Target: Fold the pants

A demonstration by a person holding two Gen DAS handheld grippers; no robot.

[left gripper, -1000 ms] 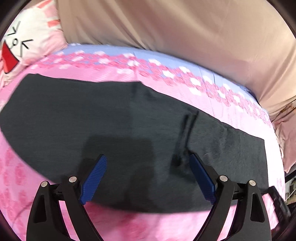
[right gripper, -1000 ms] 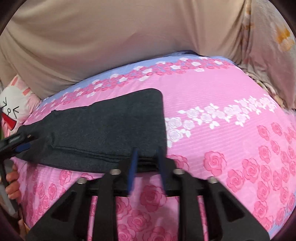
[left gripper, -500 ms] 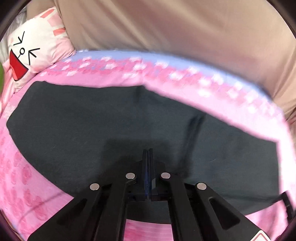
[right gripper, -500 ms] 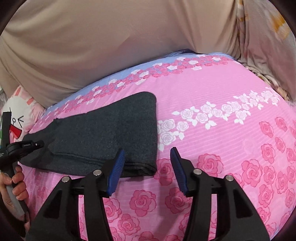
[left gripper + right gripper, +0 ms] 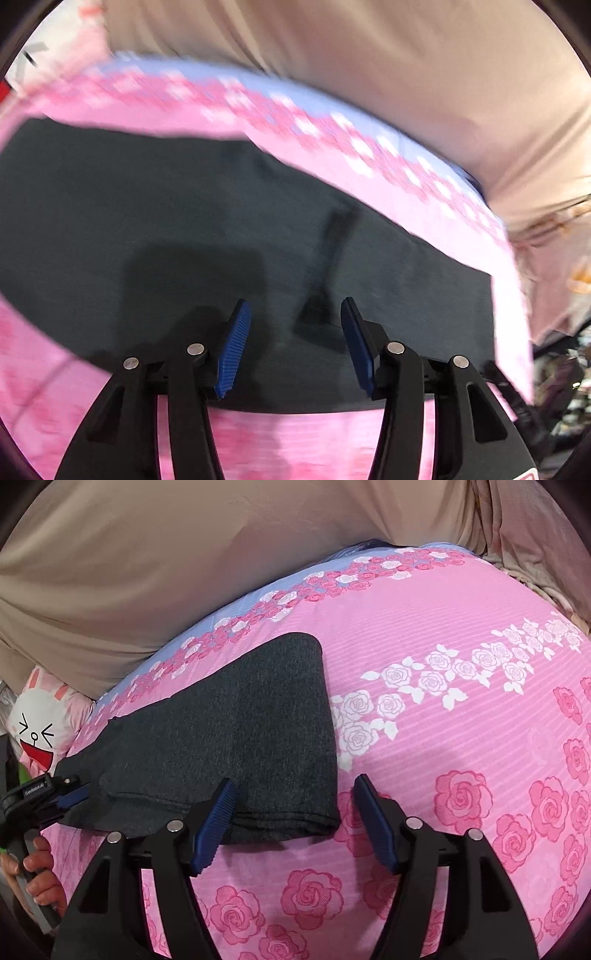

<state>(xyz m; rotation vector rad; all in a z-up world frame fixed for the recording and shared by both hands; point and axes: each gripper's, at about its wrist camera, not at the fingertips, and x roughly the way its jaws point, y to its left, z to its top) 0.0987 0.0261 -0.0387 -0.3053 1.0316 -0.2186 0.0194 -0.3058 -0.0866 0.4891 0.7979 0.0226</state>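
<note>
Pink rose-print bed carries our dark pants, folded lengthwise. Both the left gripper and right gripper have jaws spread, empty. Next we likely grasp one end for the crosswise fold.

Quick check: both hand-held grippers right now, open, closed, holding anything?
Left hand-held gripper: open, holding nothing, above the dark pants.
Right hand-held gripper: open, holding nothing, at the pants' folded end.

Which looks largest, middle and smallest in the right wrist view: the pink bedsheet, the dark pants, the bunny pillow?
1. pink bedsheet, filling most of the view.
2. dark pants, a folded strip lying on it.
3. bunny pillow, only partly visible at the left edge and farther away, so its true size is unsure.
</note>
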